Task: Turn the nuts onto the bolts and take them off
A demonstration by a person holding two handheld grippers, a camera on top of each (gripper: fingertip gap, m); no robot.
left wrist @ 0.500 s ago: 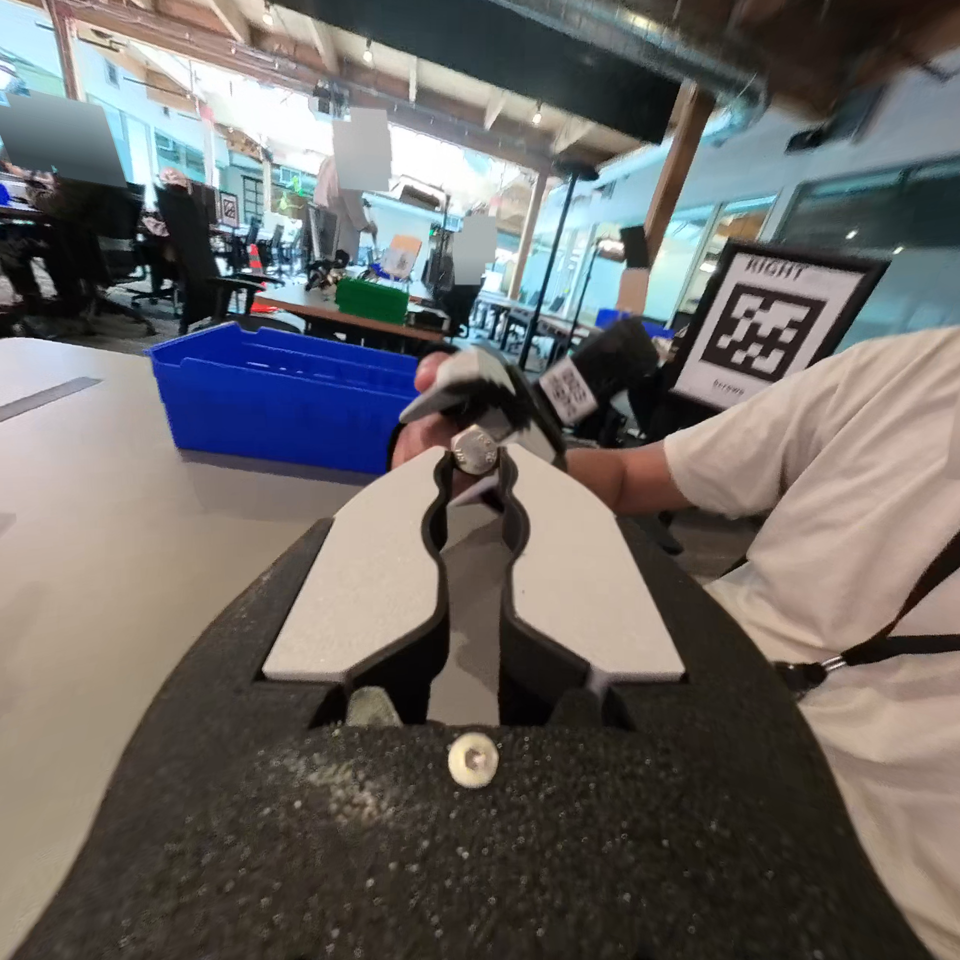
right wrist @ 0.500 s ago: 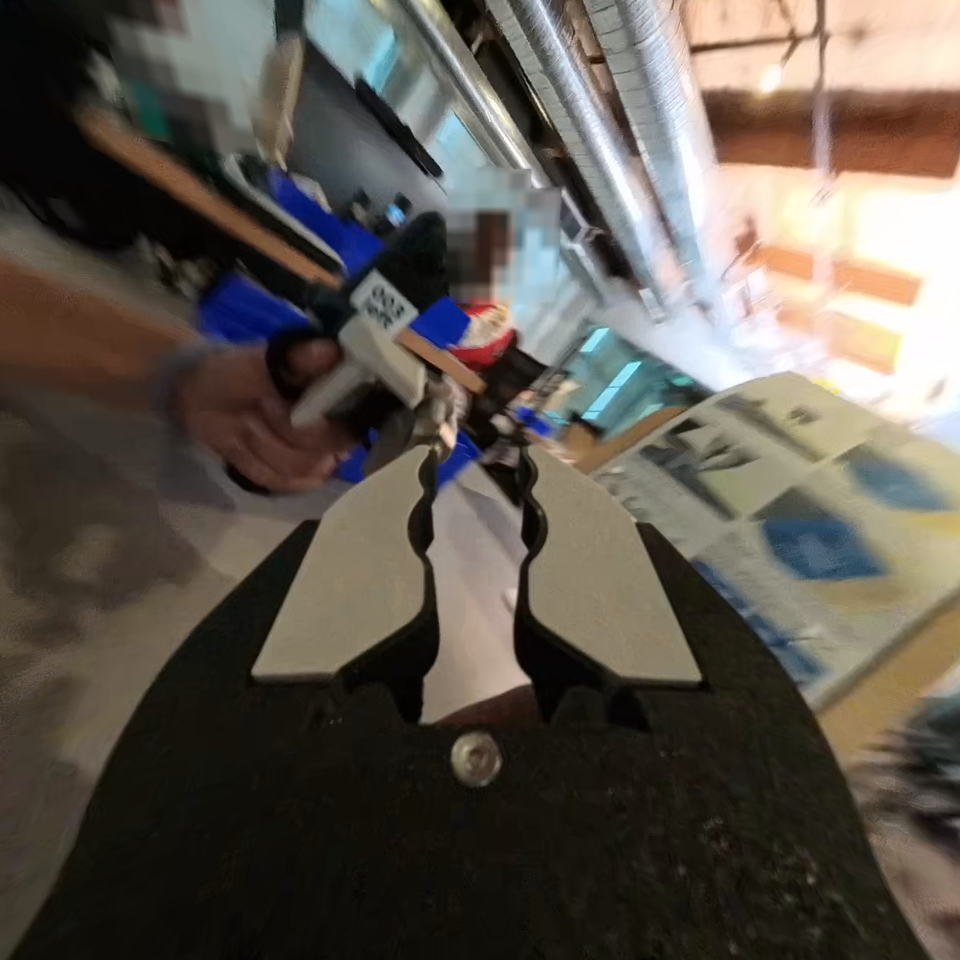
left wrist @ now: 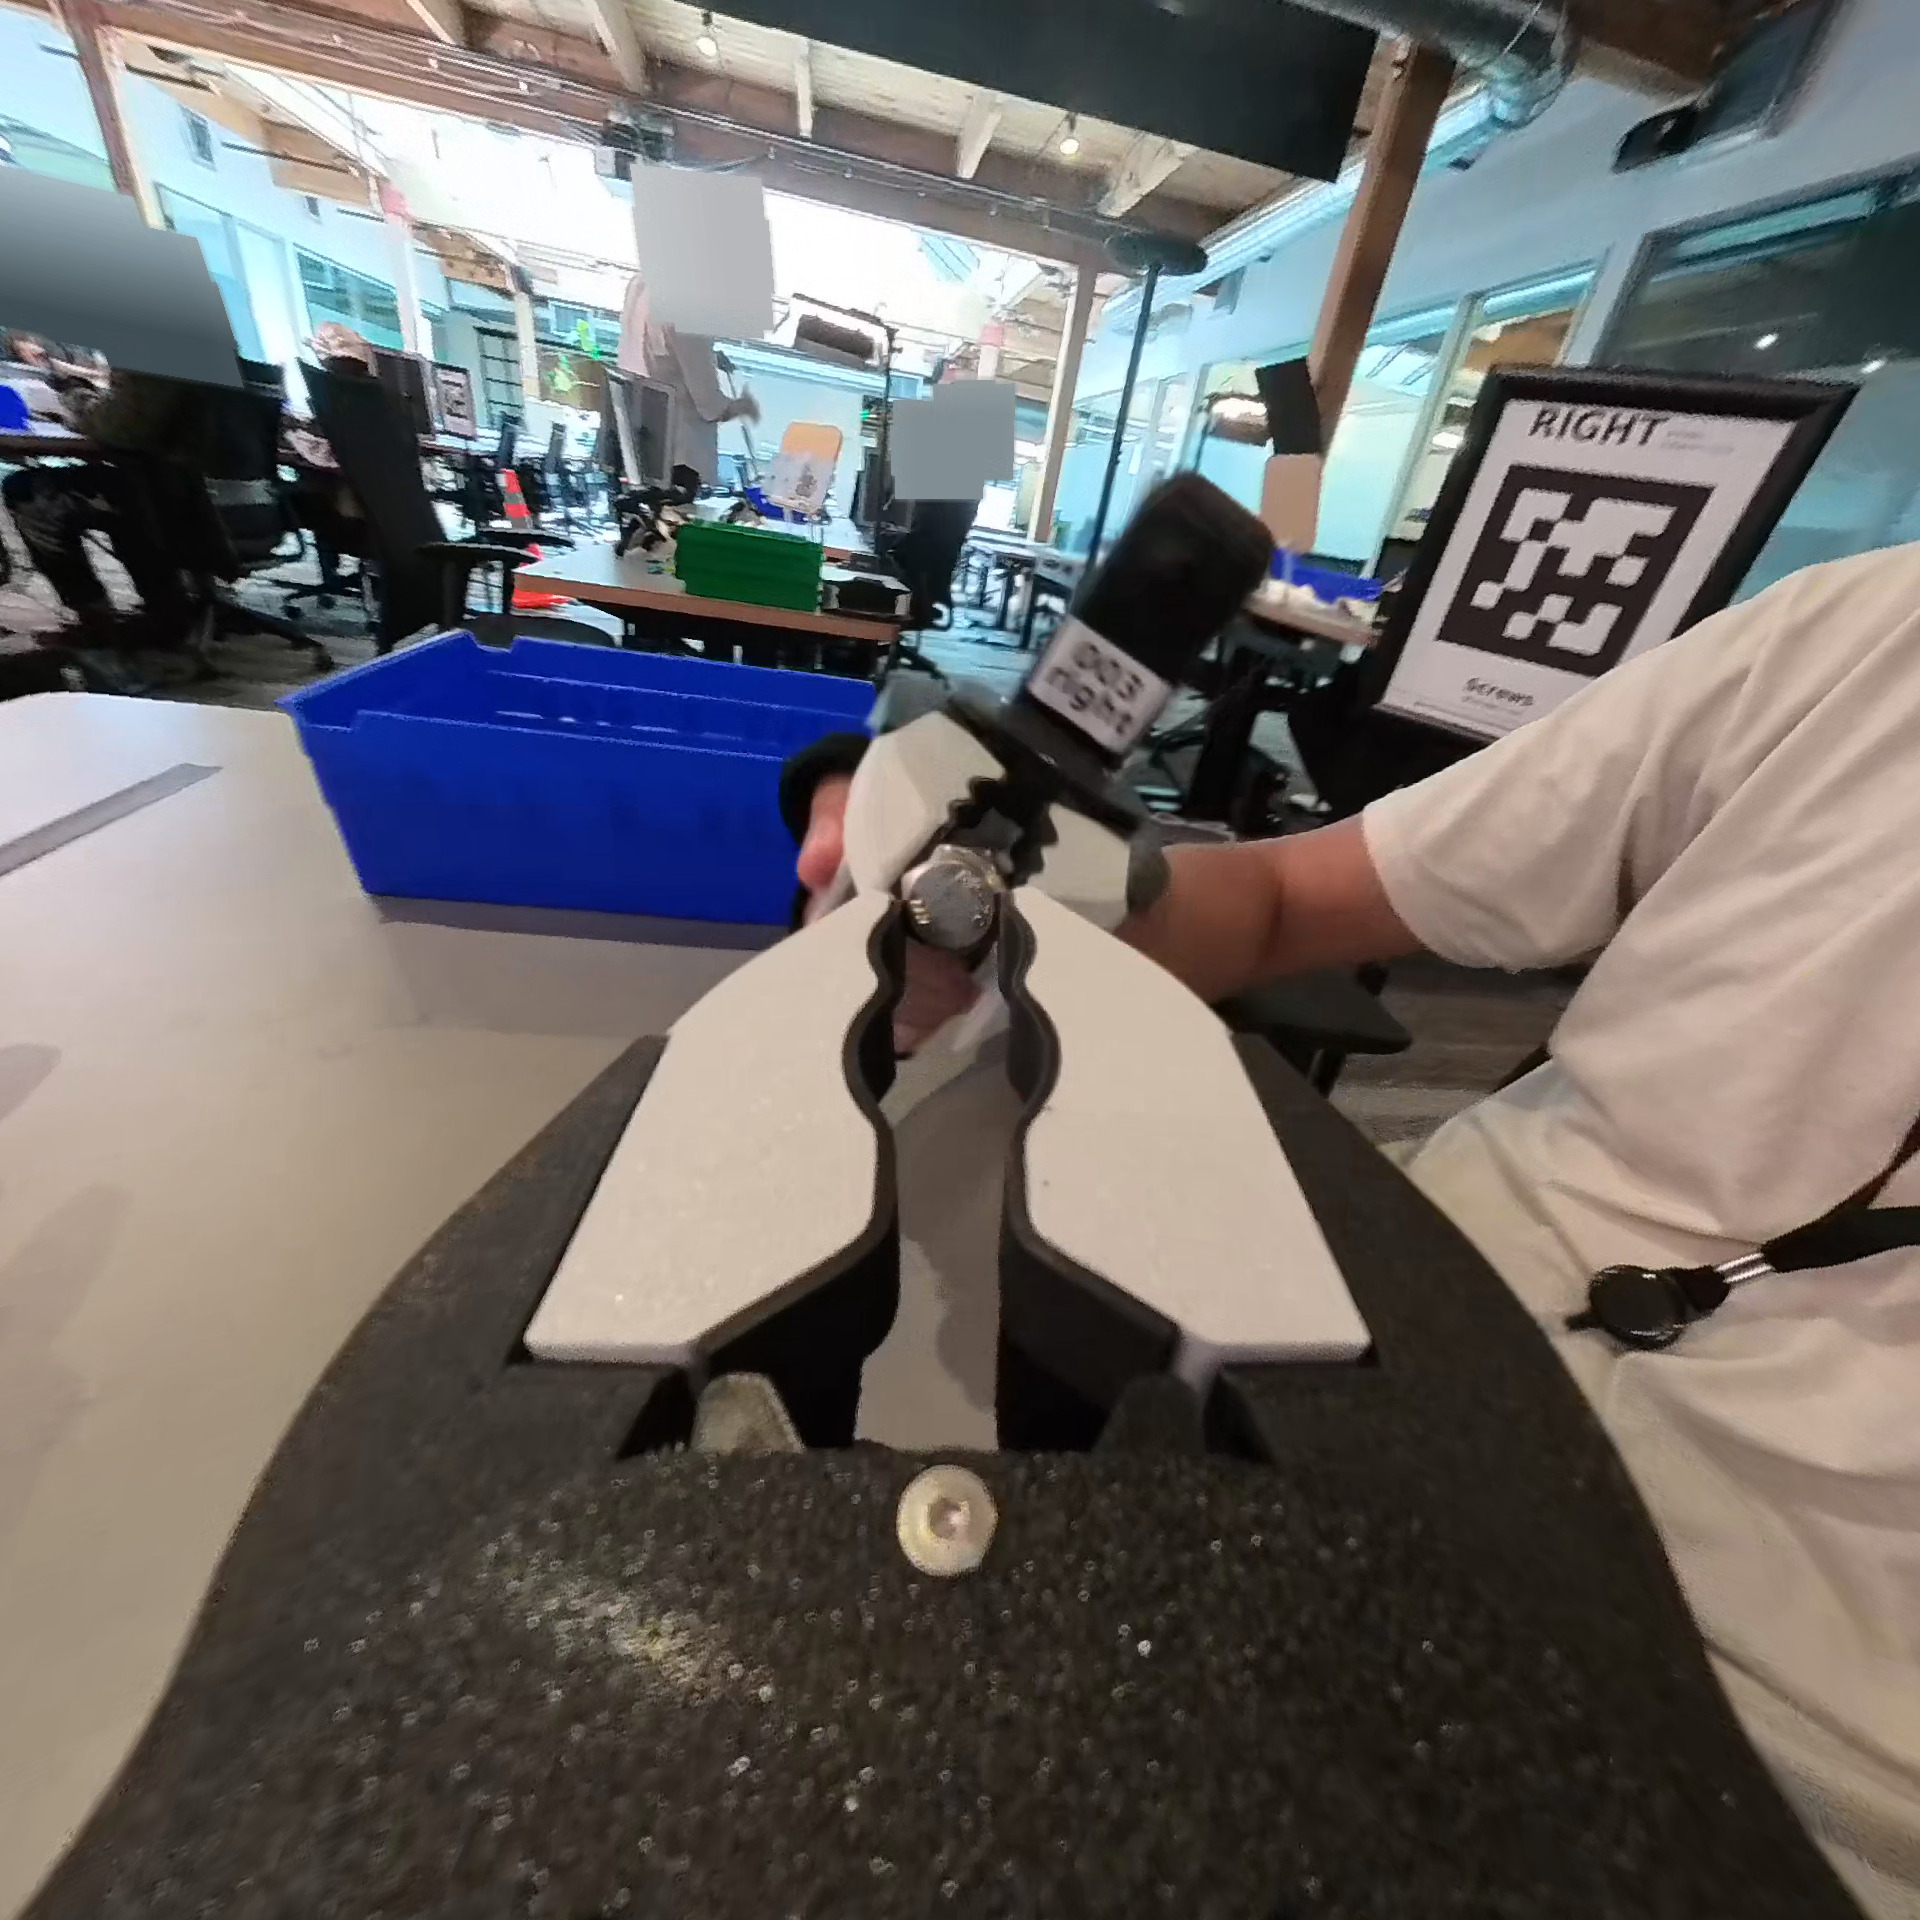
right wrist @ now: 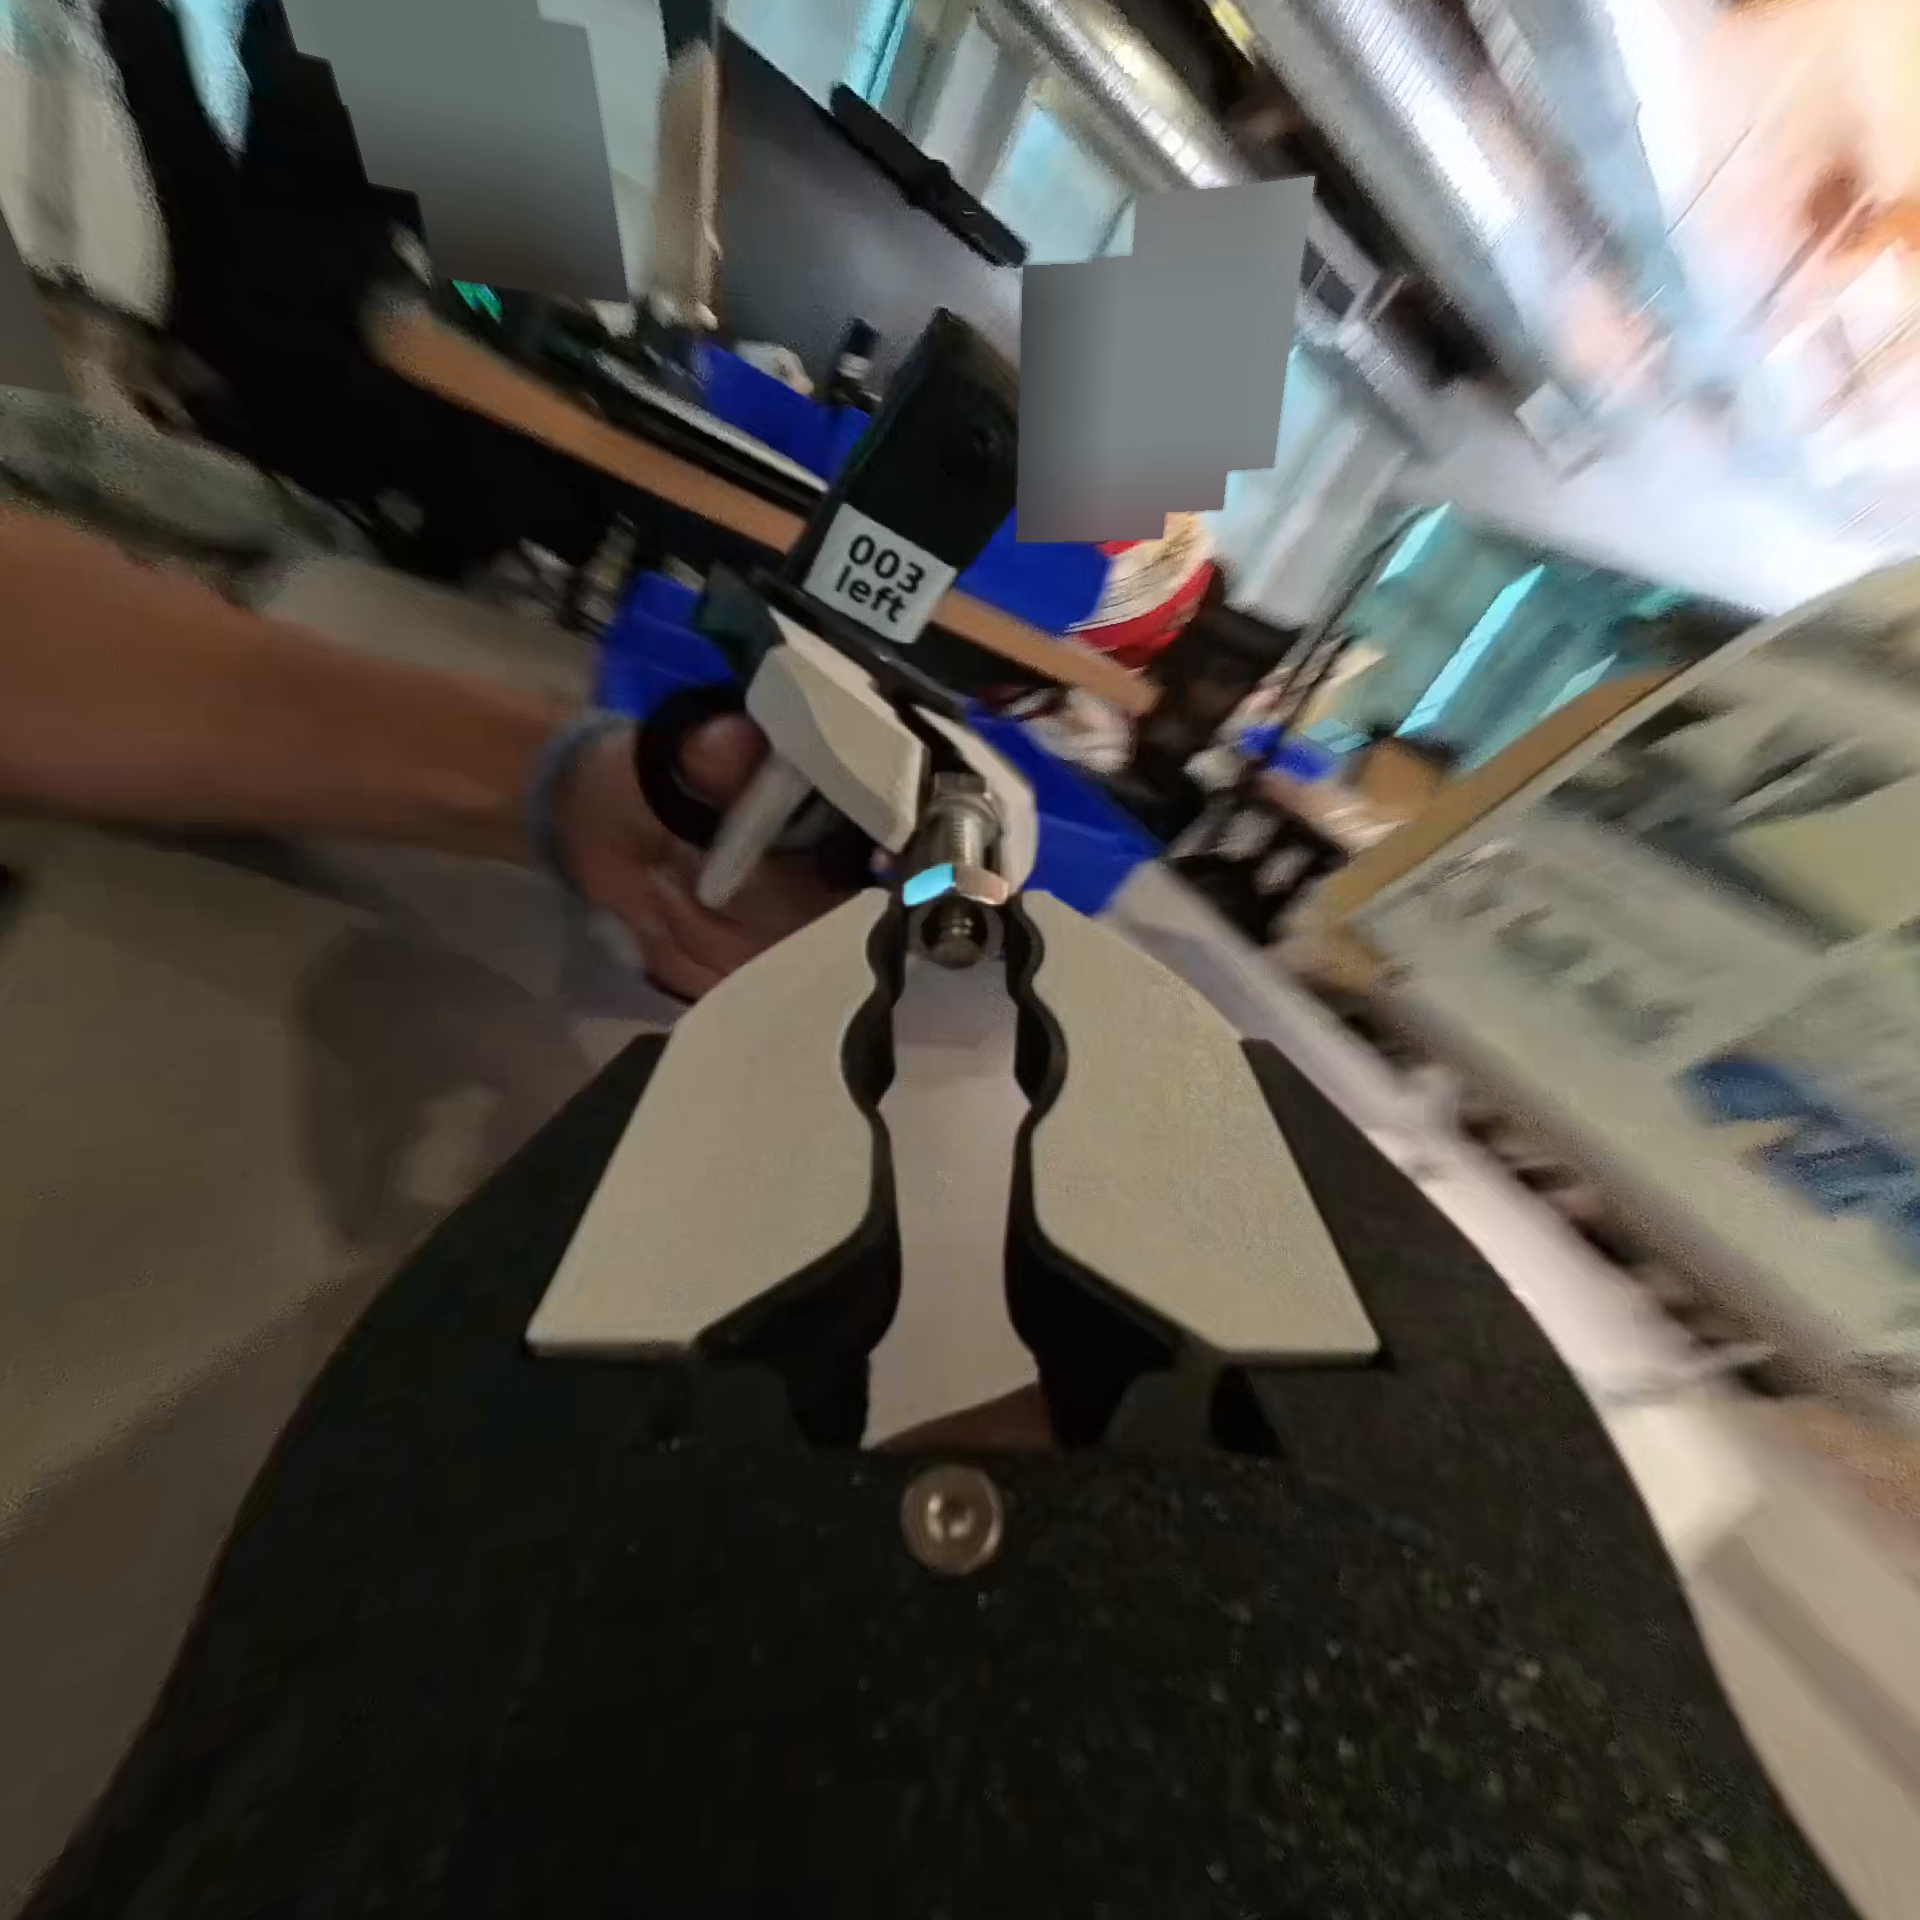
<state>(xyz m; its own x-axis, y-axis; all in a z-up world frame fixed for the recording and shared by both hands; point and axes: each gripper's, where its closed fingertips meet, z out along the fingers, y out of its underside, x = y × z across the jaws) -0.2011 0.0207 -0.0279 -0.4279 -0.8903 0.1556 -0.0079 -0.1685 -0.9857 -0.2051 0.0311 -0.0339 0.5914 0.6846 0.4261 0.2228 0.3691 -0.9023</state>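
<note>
Left gripper (left wrist: 948,930) clamps the bolt (left wrist: 948,902) head; right gripper (right wrist: 954,914) jaws pinch the hex nut (right wrist: 951,886). Keep axes aligned, twist gently, avoid cross-threading.

We see pale grey fingers (left wrist: 1132,1164) set in speckled black foam, a shiny silver bolt (left wrist: 948,906) at centre, a bright blue bin (left wrist: 561,800) at left, a black-and-white checkered marker sign (left wrist: 1590,561) upper right, and a white T-shirt (left wrist: 1704,935) at right.

A pale grey table (left wrist: 260,1039) carries a blue plastic bin (left wrist: 561,800) near its far edge.
</note>
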